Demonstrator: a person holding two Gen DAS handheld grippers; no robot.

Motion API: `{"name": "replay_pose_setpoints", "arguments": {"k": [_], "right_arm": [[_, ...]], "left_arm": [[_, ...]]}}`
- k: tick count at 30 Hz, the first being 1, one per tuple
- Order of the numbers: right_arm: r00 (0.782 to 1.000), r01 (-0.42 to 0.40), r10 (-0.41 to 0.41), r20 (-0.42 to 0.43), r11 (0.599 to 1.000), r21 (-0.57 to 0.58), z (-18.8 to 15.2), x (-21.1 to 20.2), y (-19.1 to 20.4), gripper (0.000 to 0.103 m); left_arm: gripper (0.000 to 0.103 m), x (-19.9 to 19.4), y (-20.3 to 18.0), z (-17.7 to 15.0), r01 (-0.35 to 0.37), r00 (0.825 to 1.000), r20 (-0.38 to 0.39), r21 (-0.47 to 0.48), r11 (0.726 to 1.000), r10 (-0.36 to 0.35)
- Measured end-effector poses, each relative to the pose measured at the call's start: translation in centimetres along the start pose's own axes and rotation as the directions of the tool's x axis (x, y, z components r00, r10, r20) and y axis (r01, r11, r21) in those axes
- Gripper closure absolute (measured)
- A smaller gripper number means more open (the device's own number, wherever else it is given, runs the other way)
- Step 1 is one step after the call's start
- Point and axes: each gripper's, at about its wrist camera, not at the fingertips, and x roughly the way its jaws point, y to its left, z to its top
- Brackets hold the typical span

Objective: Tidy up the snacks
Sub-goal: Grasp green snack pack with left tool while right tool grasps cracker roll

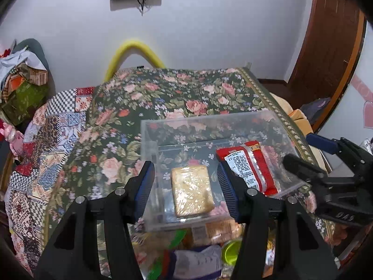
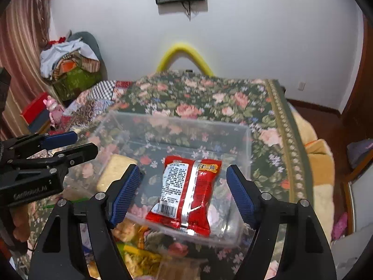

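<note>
Left hand-held gripper (image 1: 186, 196) spread above cracker pack (image 1: 191, 190), clear bin (image 1: 149, 140)

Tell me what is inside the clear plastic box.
Inside the clear plastic box lie a red snack packet and a wrapped cracker pack. Its floor beneath them is covered.

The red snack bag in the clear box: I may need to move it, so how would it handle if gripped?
The red snack bag looks glossy, so the pads may slip on the film. Its crinkled, puffy shape suggests it is light and will squash rather than stay stiff. It lies flat in the clear box, so rolling seems unlikely.
</note>
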Motion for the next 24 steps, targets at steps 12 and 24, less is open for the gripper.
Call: {"name": "replay_pose_setpoints", "arguments": {"k": [12,24], "right_arm": [[0.996,0.024,-0.024,0.086,1.000,-0.001,-2.1,-6.8,0.9,0.026],[0.998,0.045,-0.045,0.035,0.999,0.006,-6.6,-7.8,1.3,0.024]], "left_arm": [[0.041,-7.8,2.8,-4.0,0.008,0.999,0.040,-0.021,1.000,-0.007],[0.027,-8.2,7.7,-10.5,-0.030,0.998,-0.049,-0.083,0.996,0.026]]}}
